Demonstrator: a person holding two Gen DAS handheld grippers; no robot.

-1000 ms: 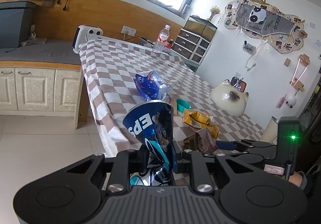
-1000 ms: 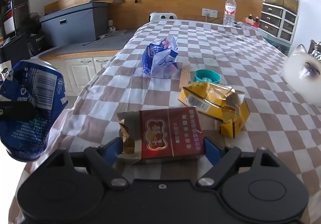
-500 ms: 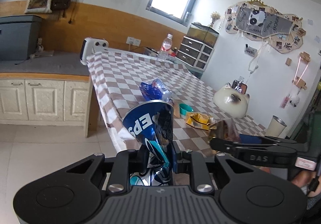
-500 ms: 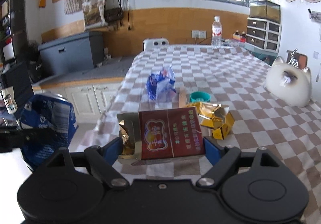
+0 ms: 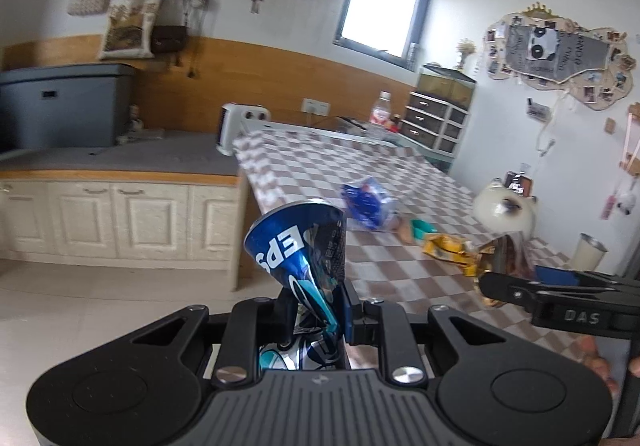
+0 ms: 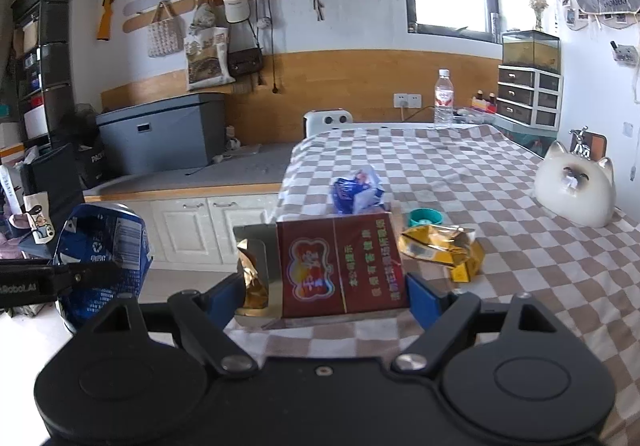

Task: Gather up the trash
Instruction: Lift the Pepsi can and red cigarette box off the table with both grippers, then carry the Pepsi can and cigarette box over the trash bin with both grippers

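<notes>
My left gripper (image 5: 316, 310) is shut on a crushed blue Pepsi can (image 5: 304, 246), held up beyond the table's near left edge. The same can (image 6: 104, 246) shows at the left of the right wrist view. My right gripper (image 6: 326, 294) is shut on an open red cigarette box (image 6: 336, 266) with gold foil, gripped across its width and lifted off the checkered tablecloth (image 6: 460, 174). A crumpled blue wrapper (image 6: 356, 194), a yellow crumpled packet (image 6: 440, 246) and a small teal cap (image 6: 424, 217) lie on the cloth behind it.
A white cat-shaped figure (image 6: 576, 190) sits at the table's right edge, a water bottle (image 6: 444, 98) at the far end. White cabinets (image 5: 112, 218) with a grey bin (image 5: 68, 110) stand left of the table. A metal cup (image 5: 590, 252) stands far right.
Both grippers have pulled back from the table and risen, carrying the can and the cigarette box. The table items now look farther away and more of the wall shows.
</notes>
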